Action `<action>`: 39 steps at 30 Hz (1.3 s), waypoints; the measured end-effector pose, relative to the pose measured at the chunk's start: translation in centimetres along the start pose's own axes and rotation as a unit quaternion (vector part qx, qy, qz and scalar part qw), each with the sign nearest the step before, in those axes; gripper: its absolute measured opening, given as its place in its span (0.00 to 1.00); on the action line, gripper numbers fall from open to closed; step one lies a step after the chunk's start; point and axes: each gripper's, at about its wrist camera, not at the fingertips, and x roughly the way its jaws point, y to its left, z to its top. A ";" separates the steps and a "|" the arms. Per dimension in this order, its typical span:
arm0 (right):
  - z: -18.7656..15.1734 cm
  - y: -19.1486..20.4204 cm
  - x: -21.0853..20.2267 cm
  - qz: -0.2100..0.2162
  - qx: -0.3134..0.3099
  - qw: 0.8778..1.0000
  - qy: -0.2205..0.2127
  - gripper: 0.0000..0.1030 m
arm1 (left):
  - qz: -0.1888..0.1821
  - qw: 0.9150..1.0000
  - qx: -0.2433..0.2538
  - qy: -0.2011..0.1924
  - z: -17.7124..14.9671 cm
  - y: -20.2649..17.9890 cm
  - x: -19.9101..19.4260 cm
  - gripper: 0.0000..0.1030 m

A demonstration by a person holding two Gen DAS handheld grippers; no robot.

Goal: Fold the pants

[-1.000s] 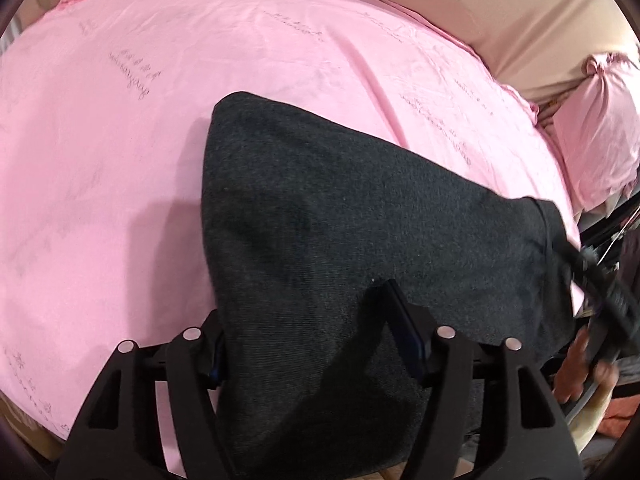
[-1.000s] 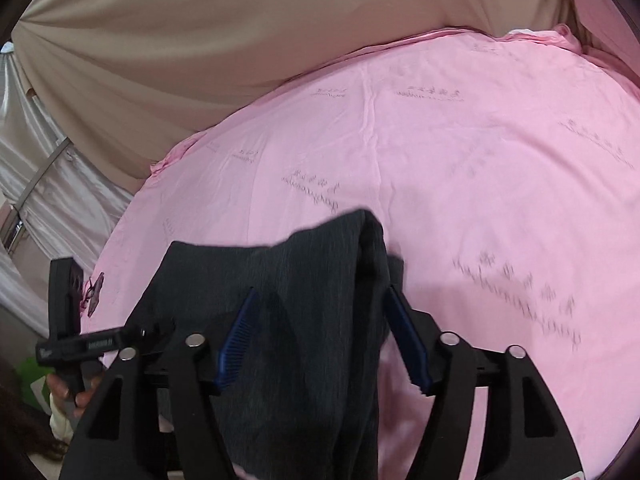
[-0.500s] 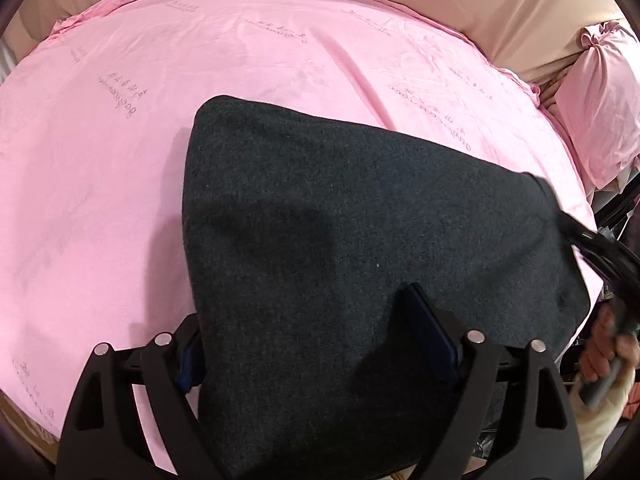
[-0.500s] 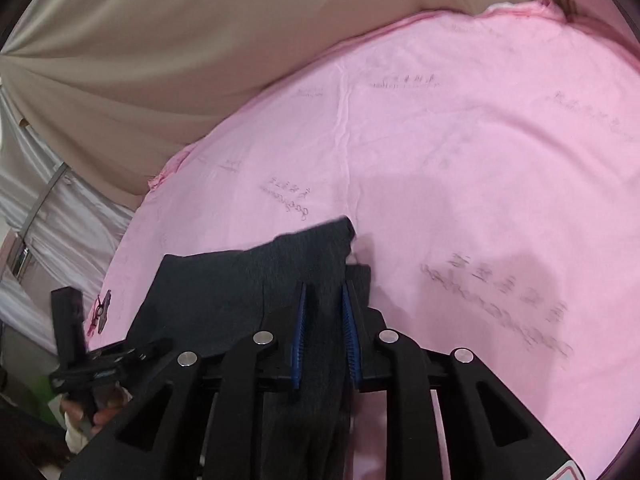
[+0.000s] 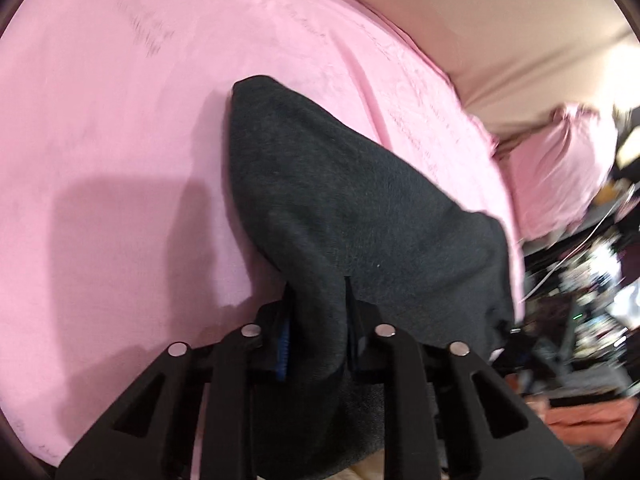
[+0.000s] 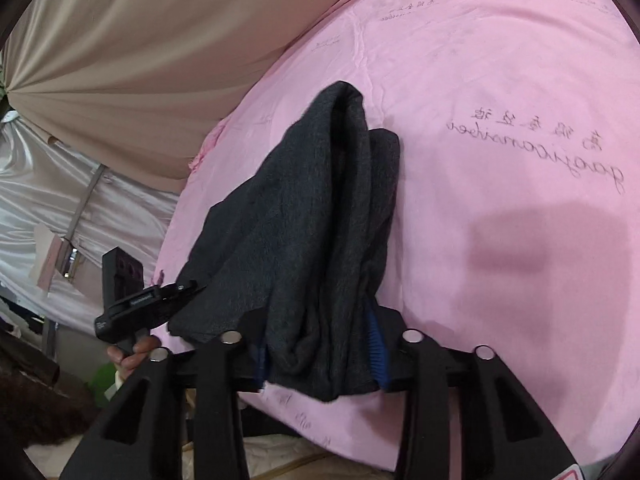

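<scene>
Gripping the near edge of the dark grey pants (image 5: 340, 208) at two places, both tools are seen clamped on cloth, which suggests that a fold is being set up or carried through. In the left wrist view the left gripper (image 5: 316, 312), at lower centre of the frame, is closing on a bunched ridge of fabric; its blue pads (image 5: 283, 344) are pressed against the cloth, with very little gap left. In the right wrist view the right gripper (image 6: 320, 354), at lower centre, is held partly open only because a thick, rolled wad of the pants (image 6: 320, 220) fills the space between its pads, and the fabric is plainly pinched there. The pants lie on the pink sheet (image 5: 100, 120), spread from the lower centre toward the middle of each frame, the far end resting flat on the sheet while the gripped end appears lifted and gathered. The other tool, with fingers of a hand (image 6: 132, 354) on its grip, is seen at the lower left of the right wrist view, touching the garment's edge. The step is judged to be the grasp before a fold. The next move would call for both edges to be raised together and carried evenly toward the far end, so that the layers are not dragged askew. No containers are seen in either view.
</scene>
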 end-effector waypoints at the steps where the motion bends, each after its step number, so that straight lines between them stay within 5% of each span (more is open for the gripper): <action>1: 0.0 0.7 -0.4 -0.005 -0.009 1.000 -0.007 0.29 | 0.000 1.000 0.001 -0.003 -0.1 -0.1 -0.3 0.16; 12: 0.5 9.5 -10.9 -0.016 -0.138 0.985 -0.103 0.27 | -0.023 0.986 0.140 -0.084 -0.6 -8.9 -9.5 0.14; 22: 5.5 17.8 -17.3 0.003 -0.259 0.936 -0.237 0.28 | -0.010 0.931 0.274 -0.242 2.4 -17.8 -18.6 0.15; 29: 12.2 21.3 -16.9 0.025 -0.291 0.912 -0.288 0.28 | 0.019 0.892 0.305 -0.334 7.8 -21.8 -21.0 0.15; 39: 23.8 22.3 -10.1 0.025 -0.286 0.906 -0.313 0.28 | 0.078 0.879 0.285 -0.375 19.1 -21.9 -18.0 0.15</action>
